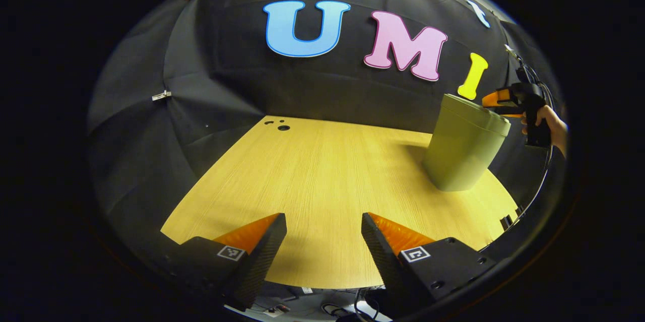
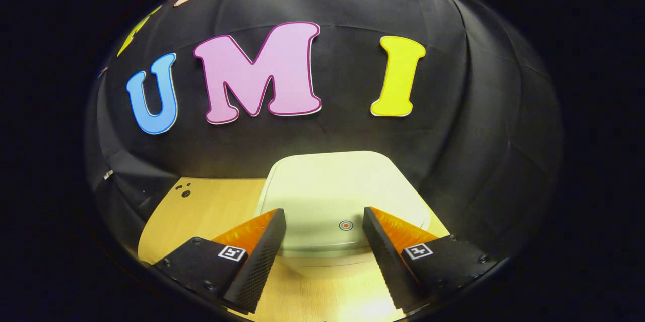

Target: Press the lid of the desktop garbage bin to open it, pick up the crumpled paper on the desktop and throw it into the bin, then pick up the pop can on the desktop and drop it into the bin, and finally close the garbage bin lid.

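Spread wide with nothing between them, the right gripper [image 2: 322,231] is being held just above the near edge of the bin lid [image 2: 332,186], and the small round press mark [image 2: 345,225] is lying between its two fingers in the right gripper view. The left gripper [image 1: 322,236] is likewise being kept wide apart and empty, over the near edge of the desk [image 1: 322,171].

In the left gripper view the garbage bin [image 1: 463,148] is standing upright near the desk's far right corner, its long axis running vertically and its lid being seen shut and flat on top. The other gripper [image 1: 499,100], held in a hand [image 1: 546,120], is hovering just beside the lid's upper edge. No crumpled paper or pop can is being shown on the visible desk.

A shut lid fits either a lid awaiting its press or one already closed again. Should a press be made, trouble is judged likely if a finger lands off the mark: the lid's catch might not be tripped. A push delivered at a slant could also slide or tip the tall, light bin toward the desk's right edge.
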{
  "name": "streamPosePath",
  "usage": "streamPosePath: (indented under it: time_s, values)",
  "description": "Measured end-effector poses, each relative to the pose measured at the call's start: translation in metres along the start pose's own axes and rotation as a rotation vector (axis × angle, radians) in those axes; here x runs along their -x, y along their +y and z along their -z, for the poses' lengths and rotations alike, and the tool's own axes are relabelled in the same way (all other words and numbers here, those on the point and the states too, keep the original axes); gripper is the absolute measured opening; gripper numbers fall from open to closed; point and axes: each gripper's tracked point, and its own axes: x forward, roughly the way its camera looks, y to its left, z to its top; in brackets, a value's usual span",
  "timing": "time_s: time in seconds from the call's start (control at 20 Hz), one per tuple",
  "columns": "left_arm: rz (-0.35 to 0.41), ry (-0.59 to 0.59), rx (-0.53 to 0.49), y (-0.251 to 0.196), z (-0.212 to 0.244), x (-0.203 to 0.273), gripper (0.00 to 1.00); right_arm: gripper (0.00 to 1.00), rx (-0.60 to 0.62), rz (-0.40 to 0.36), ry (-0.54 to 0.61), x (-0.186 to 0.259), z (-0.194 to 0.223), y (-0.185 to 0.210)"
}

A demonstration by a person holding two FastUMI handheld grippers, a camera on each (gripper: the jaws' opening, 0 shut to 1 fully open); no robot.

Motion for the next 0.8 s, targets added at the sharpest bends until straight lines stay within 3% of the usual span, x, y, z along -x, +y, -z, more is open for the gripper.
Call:
streamPosePath:
  time_s: [0.4,0.8]
  values:
    - [0.004,-0.025,0.011,-0.001,-0.012,-0.005,0.96,0.97,0.019,0.017,-0.071,0.011,-0.008,-0.001]
    - [0.011,-0.141,-0.032,-0.017,-0.076,-0.009,0.96,0.96,0.055,-0.012,-0.294,0.086,-0.042,0.008]
